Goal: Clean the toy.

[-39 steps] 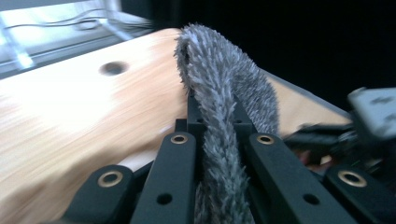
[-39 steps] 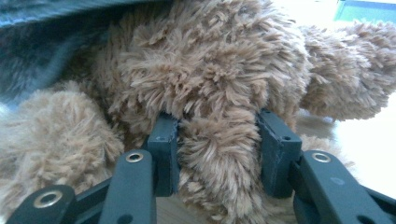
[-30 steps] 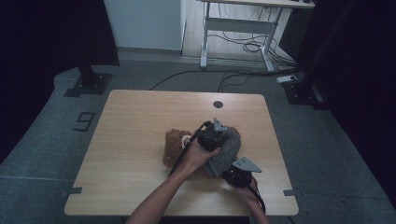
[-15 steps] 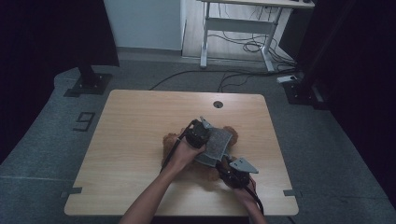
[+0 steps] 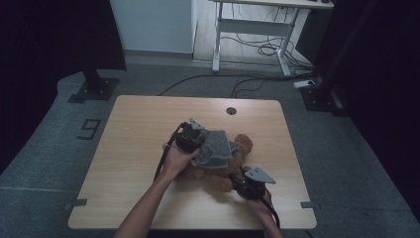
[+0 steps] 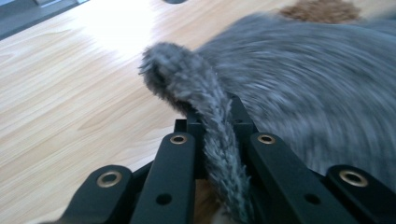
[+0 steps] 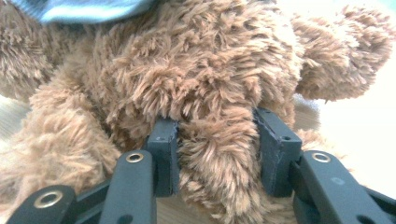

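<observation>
A brown teddy bear (image 5: 241, 145) lies on the wooden table (image 5: 133, 129), right of centre. A grey fuzzy cloth (image 5: 214, 148) is draped over its middle. My left gripper (image 5: 195, 144) is at the cloth's left edge and is shut on a fold of it. In the left gripper view the grey cloth (image 6: 219, 140) is pinched between the jaws of the left gripper (image 6: 215, 116), and the rest spreads blurred to the right. My right gripper (image 5: 237, 178) is at the bear's near side, shut on a plush limb (image 7: 215, 154) squeezed between the jaws of the right gripper (image 7: 215, 135).
A round cable hole (image 5: 231, 110) sits near the table's far edge. On the floor beyond are a white desk frame (image 5: 247, 29), loose cables (image 5: 262, 49) and black stand bases (image 5: 94, 89) at either side.
My left gripper has moved left across the bear, dragging the grey cloth with it, so the bear's right end now shows. The right gripper has stayed put on the limb.
</observation>
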